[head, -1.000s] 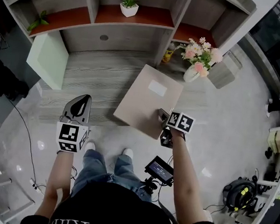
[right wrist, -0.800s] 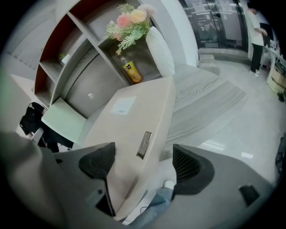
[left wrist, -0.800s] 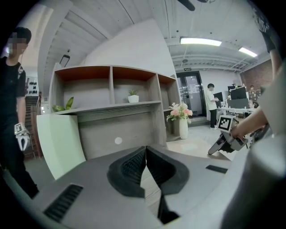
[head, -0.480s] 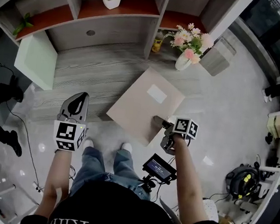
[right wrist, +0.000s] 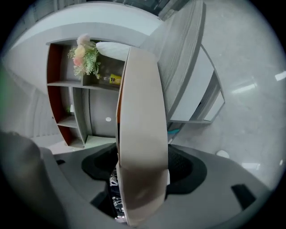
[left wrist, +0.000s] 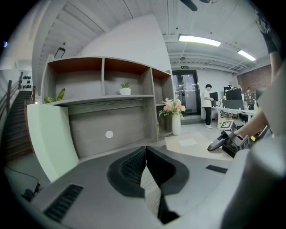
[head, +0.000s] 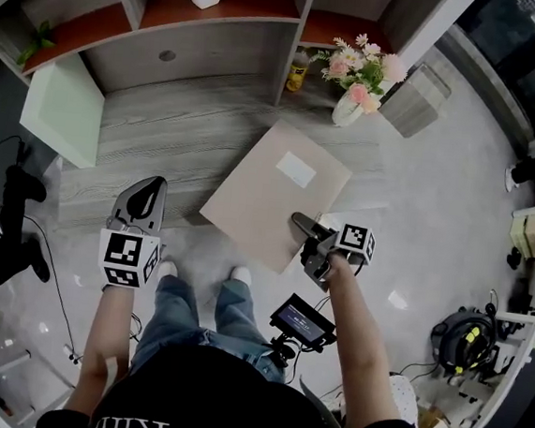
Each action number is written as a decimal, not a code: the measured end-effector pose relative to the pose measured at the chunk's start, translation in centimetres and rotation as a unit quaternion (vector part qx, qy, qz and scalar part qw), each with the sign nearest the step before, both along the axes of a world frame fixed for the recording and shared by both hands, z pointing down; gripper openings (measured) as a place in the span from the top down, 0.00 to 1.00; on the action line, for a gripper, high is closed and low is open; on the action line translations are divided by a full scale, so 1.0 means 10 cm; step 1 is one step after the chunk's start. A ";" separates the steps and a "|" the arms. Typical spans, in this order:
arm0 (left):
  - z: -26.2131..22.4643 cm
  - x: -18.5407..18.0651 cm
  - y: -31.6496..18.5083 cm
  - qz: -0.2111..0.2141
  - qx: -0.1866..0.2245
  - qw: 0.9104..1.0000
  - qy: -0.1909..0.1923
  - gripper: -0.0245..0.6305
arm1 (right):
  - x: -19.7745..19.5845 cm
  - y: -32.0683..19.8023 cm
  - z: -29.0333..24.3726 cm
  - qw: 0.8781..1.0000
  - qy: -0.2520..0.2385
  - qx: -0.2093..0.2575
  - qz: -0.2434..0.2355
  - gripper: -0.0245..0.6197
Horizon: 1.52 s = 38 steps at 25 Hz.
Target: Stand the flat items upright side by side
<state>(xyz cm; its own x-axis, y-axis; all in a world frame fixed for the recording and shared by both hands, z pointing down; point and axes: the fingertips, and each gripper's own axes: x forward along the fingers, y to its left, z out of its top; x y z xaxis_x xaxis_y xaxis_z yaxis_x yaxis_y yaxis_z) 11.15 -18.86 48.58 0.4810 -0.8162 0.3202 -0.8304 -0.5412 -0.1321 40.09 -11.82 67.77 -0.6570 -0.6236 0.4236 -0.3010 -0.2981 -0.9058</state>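
Now the flat beige cardboard panel [head: 274, 192] on the grey wooden desk [head: 162, 132] is clamped by the just-closing jaws of the right gripper [head: 300, 224], the left gripper [head: 155, 188] shut empty, and must next be tipped upright.

Office: desks [left wrist: 223, 108] with monitors [left wrist: 233, 94], strip lights [left wrist: 199, 41], glass doors [left wrist: 187, 95]

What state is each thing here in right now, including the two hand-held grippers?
left gripper: shut, empty.
right gripper: jaws just been closing, now gripping the beige box's near edge.
beige box: lying flat on the desk, one corner overhanging the front edge.
green panel: standing upright at the desk's left end.
flower vase: upright, holding pink flowers.
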 end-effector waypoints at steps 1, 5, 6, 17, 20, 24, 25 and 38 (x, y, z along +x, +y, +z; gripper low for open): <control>-0.01 0.00 0.00 0.000 0.000 1.000 0.002 0.94 | 0.03 -0.01 -0.04 1.000 0.009 -0.008 -0.007 0.42; -0.08 0.04 -0.04 0.004 0.006 1.000 0.015 0.94 | 0.15 -0.09 -0.27 0.997 0.058 -0.038 -0.046 0.42; -0.10 0.06 -0.06 0.005 0.008 1.000 0.019 0.94 | 0.19 -0.11 -0.33 0.995 0.073 -0.044 -0.058 0.42; -0.38 0.13 -0.13 0.020 0.038 0.998 0.052 0.94 | 0.37 -0.39 -0.98 0.945 0.256 -0.066 -0.191 0.42; -0.45 0.02 -0.18 0.014 0.046 0.997 0.058 0.94 | 0.27 -0.55 -1.16 0.920 0.315 -0.047 -0.228 0.42; -0.54 -0.16 -0.23 0.006 0.056 0.996 0.065 0.94 | 0.04 -0.72 -1.34 0.884 0.378 -0.029 -0.273 0.42; -0.57 -0.20 -0.23 0.004 0.059 0.996 0.067 0.94 | -0.03 -0.75 -1.38 0.874 0.393 -0.024 -0.284 0.42; -0.77 -0.96 -0.34 -0.036 0.081 0.992 0.085 0.94 | -1.26 -1.18 -1.75 0.731 0.532 0.060 -0.424 0.42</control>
